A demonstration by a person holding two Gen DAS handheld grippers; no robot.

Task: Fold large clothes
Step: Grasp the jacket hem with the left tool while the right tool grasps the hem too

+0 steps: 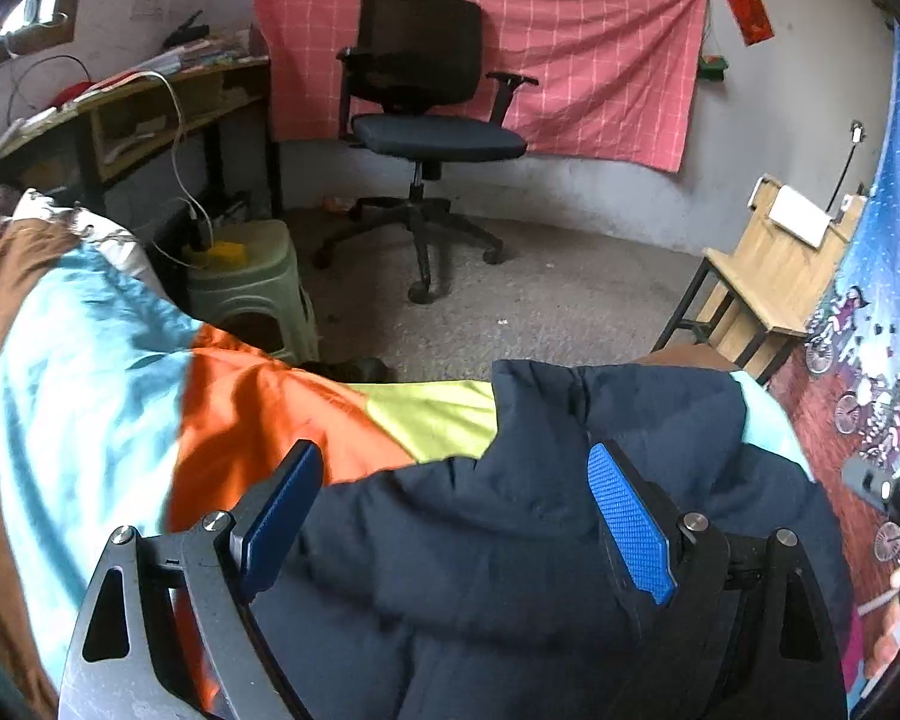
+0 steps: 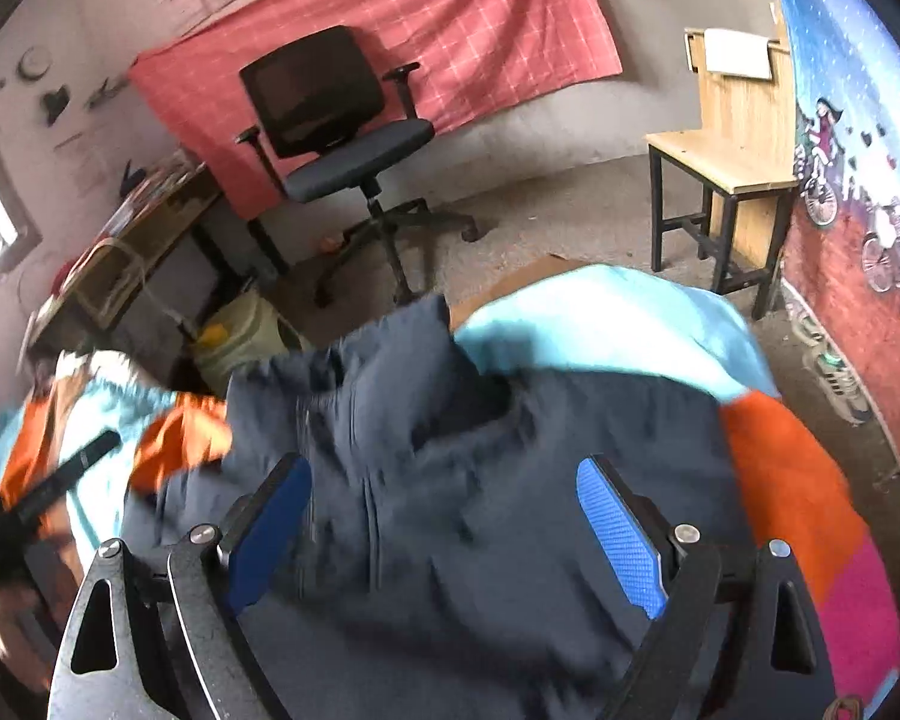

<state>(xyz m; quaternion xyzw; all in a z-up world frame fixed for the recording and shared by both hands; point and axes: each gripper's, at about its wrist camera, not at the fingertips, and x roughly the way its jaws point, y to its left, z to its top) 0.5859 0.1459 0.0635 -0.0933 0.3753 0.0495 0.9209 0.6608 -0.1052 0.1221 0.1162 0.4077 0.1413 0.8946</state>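
A dark navy padded jacket (image 1: 510,540) lies on a bed covered with a patchwork sheet (image 1: 90,396) of orange, light blue, yellow and brown. My left gripper (image 1: 456,462) is open, its blue pads spread wide just above the jacket, nothing held. In the right wrist view the same jacket (image 2: 450,510) shows its collar and zipper, somewhat blurred. My right gripper (image 2: 444,474) is open over the jacket's middle, empty. The other gripper's dark body (image 2: 48,486) shows at the left edge of that view.
A black office chair (image 1: 426,120) stands on the floor beyond the bed. A green plastic stool (image 1: 252,282) sits by the bed's far edge, next to a desk (image 1: 138,108). A wooden chair (image 2: 732,162) stands at the right by a printed wall hanging (image 2: 858,180).
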